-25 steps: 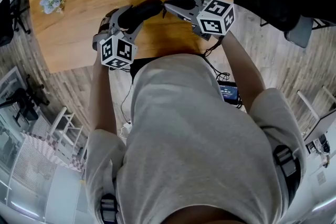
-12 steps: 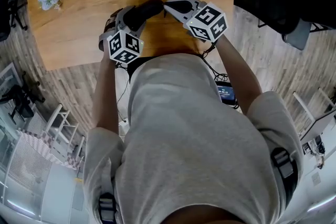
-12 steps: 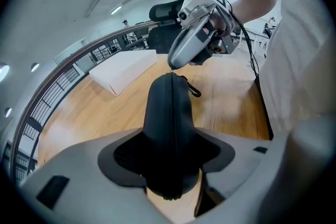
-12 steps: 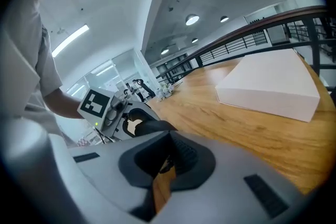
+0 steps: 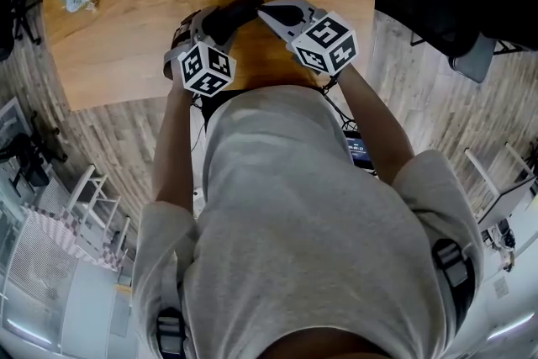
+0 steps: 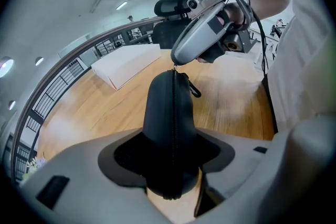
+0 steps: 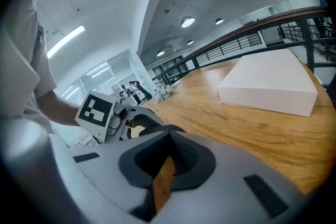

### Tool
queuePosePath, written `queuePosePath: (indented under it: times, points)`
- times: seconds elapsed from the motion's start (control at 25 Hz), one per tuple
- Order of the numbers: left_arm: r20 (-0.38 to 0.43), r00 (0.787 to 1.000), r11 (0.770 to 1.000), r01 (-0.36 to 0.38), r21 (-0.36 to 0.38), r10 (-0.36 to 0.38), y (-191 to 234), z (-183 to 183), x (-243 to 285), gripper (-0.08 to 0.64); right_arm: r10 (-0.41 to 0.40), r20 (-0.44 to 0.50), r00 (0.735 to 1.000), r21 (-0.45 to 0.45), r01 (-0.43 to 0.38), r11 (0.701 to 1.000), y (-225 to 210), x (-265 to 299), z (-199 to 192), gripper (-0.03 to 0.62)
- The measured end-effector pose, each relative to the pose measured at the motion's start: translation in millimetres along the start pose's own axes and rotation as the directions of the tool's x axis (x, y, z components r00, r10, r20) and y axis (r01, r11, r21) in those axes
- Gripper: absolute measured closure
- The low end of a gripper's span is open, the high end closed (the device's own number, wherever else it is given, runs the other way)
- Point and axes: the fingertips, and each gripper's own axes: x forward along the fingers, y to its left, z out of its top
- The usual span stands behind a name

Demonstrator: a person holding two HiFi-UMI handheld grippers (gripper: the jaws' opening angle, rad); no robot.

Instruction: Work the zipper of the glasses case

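Both forearms reach forward to the upper middle of the head view, above the wooden surface [image 5: 126, 21]. The left gripper [image 6: 173, 176] is clamped across the black glasses case [image 6: 157, 113]. The right gripper [image 6: 175, 64], jaws together, angles in from the right, its tip touching the case's far end at the zipper [image 6: 174, 107].

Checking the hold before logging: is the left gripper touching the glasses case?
Touching. Left gripper view: the glasses case sits clamped between the left gripper's pads, both pressing its sides.
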Motion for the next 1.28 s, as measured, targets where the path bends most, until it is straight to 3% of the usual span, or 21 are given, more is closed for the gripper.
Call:
queuePosePath:
  times: [0.24, 0.36, 0.48, 0.56, 0.88, 1.28]
  points:
    - [0.034, 0.999, 1.000, -0.001, -0.016, 0.001, -0.2, 2.6, 2.9, 0.282, -0.050, -0.021, 0.999, -0.016, 0.049, 0.999, -4.1, 4.2, -3.1, 0.568]
    - [0.135, 0.991, 0.999, 0.000, -0.048, 0.006, -4.4, 6.8, -2.4, 0.282, -0.080, -0.055, 0.995, -0.037, 0.078, 0.996, -8.5, 4.6, -7.8, 0.568]
    - [0.263, 0.964, 0.996, -0.016, -0.087, 0.039, -5.7, 12.4, -14.3, 0.281, -0.108, -0.076, 0.991, -0.032, 0.106, 0.994, -15.3, 5.2, -10.6, 0.568]
    - [0.304, 0.951, 0.993, -0.016, -0.119, 0.051, -5.4, 11.6, -17.6, 0.282, -0.114, -0.079, 0.990, -0.023, 0.112, 0.993, -17.4, 7.6, -9.8, 0.568]
    - [0.314, 0.949, 0.982, 0.035, -0.187, 0.026, -3.9, 0.9, -16.0, 0.282, -0.177, -0.100, 0.979, -0.024, 0.175, 0.984, -4.1, 17.6, -5.6, 0.568]
    - [0.354, 0.935, 0.986, 0.048, -0.162, 0.013, -4.2, -2.3, -14.7, 0.282, -0.273, -0.092, 0.958, -0.022, 0.272, 0.962, 7.7, 21.8, -6.3, 0.568]
